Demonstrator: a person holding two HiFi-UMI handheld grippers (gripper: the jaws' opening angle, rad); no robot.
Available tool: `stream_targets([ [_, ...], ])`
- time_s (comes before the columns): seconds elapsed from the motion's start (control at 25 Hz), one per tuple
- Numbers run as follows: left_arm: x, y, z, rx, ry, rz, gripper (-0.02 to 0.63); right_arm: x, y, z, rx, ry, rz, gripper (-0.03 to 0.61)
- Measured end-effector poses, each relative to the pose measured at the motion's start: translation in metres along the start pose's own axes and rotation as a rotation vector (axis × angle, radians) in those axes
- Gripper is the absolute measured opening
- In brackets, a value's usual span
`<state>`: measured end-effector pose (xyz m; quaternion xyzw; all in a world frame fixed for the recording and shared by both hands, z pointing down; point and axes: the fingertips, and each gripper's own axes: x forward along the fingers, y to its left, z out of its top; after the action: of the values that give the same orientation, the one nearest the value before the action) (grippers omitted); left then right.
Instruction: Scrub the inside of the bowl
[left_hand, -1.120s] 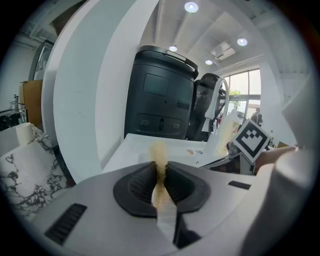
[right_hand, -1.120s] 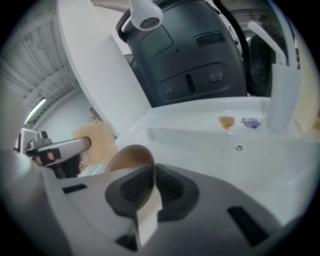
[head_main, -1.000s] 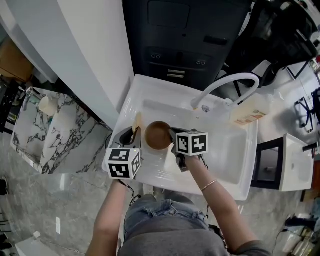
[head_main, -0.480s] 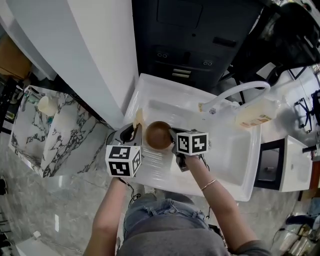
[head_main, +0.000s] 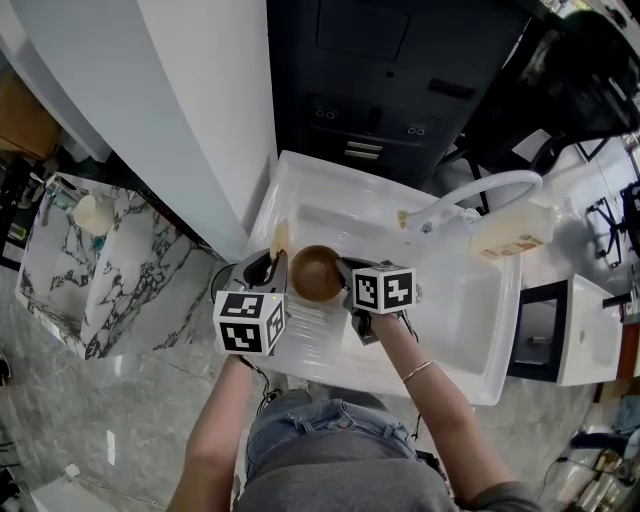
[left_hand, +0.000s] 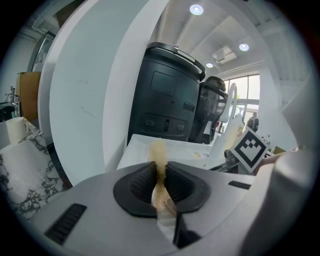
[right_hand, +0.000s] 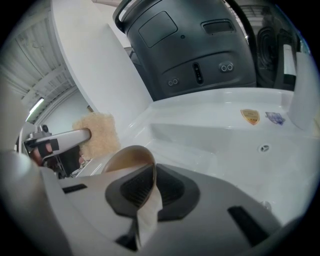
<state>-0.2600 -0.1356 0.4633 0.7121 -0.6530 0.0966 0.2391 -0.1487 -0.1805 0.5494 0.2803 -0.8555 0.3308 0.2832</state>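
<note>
Over white sink (head_main: 452, 312), brown bowl (head_main: 316, 272)

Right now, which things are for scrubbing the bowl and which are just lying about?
In use: bowl in right gripper, sponge in left gripper, sink.
Lying about: faucet, bottle, black machine.

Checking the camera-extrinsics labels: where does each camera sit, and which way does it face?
Head view: on the person's head, looking steeply down at the sink; forearms, left gripper and right gripper show.
Left gripper view: rides the left gripper, faces along its fingers toward the black appliance; they pinch the sponge.
Right gripper view: rides the right gripper, faces across the sink; its fingers pinch the bowl rim.
Shared: both gripper views show the sponge.
</note>
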Motion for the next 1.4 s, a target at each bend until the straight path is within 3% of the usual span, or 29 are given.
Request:
stream_targets([
  [0.56,-0.003,0.005,-0.001,-0.023,0.002,0.002,0.044,0.005,0.004,0.003,-0.102,-0.013,-0.023,0.032],
  [0.92,-0.007,0.001,-0.001,-0.022,-0.006,0.004,0.044,0.004,0.007,0.006,-0.161,-0.036,-0.042,0.084],
  [1.4,-0.016,-0.013,0.001,0.005,-0.041,-0.006,0.044,-0.027,0.007,0.028,-0.249,-0.209,-0.127,0.084],
])
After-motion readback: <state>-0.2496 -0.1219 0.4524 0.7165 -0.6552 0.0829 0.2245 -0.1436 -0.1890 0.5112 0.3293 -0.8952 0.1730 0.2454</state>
